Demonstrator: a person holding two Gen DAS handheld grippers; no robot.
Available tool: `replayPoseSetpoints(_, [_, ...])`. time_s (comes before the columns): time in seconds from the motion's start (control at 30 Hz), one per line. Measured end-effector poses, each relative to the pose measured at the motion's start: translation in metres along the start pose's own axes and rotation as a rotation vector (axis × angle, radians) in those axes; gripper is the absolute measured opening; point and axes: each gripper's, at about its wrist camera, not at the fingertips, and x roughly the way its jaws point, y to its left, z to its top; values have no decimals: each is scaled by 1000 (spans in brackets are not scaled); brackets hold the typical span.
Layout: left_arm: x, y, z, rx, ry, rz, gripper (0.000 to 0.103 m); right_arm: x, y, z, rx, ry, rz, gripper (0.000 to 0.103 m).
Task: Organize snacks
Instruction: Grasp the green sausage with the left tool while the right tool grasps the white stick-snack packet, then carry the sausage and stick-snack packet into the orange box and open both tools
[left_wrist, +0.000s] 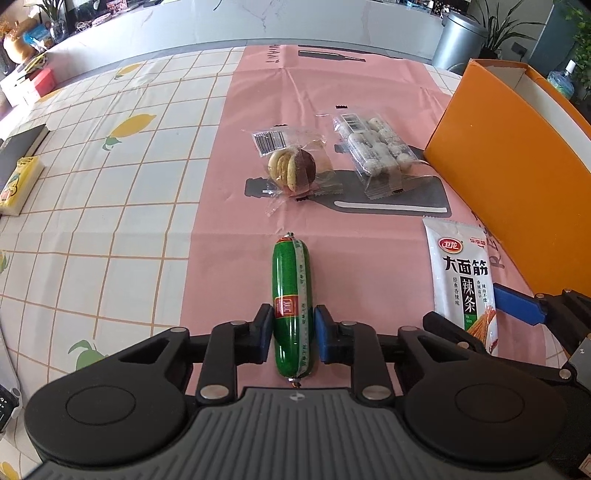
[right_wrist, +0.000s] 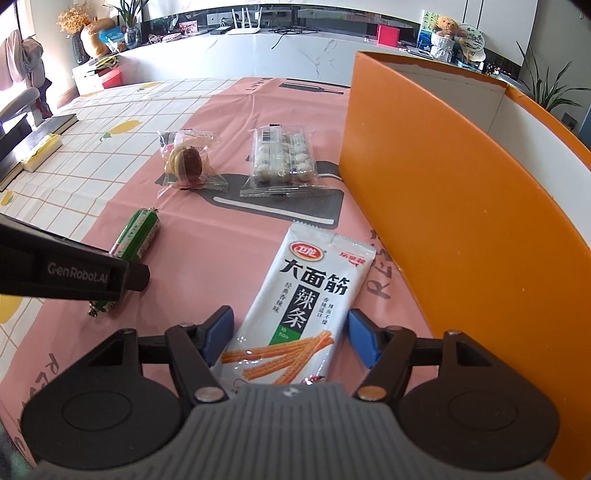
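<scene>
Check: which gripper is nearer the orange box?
Right. The right gripper straddles the white snack packet beside the orange box; the left gripper, clamping the green sausage, sits farther away.

Right hand-held gripper (right_wrist: 290, 334) straddles the white snack packet (right_wrist: 295, 314); orange box (right_wrist: 461, 221) immediately right of the packet.

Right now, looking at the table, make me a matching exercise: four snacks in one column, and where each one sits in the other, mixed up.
Things:
1. green sausage
2. white spicy-strip packet
3. clear pack of white sweets
4. wrapped round cookie

Places:
A. far side, nearest the orange box
B. between the right hand-held gripper's pads
C. far side, left of the white sweets
D. clamped in the left hand-held gripper

Pairs: 1-D, 2-B, 3-A, 4-C
</scene>
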Motion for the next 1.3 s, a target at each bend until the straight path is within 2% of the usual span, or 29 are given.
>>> replayPoseSetpoints(0.2, [-2, 7, -1, -42, -10, -24, 25, -3, 2, 0, -16, -4, -4, 53])
replayPoseSetpoints(0.4, [-11, 4, -2, -50, -33, -43, 24, -15, 1, 4, -13, -21, 15, 51])
replayPoseSetpoints(0.67, [-39, -3, -3, -84, -83, -113, 24, -42, -3, 3, -19, -49, 18, 51])
replayPoseSetpoints(0.9, [-74, -19, -3, -82, -149, -157, 24, -77, -10, 2, -24, -106, 22, 51])
replayPoseSetpoints(1.3, [-130, -62, -5, -18, -254, -186, 24, -148, -31, 5, -128, -231, -2, 50])
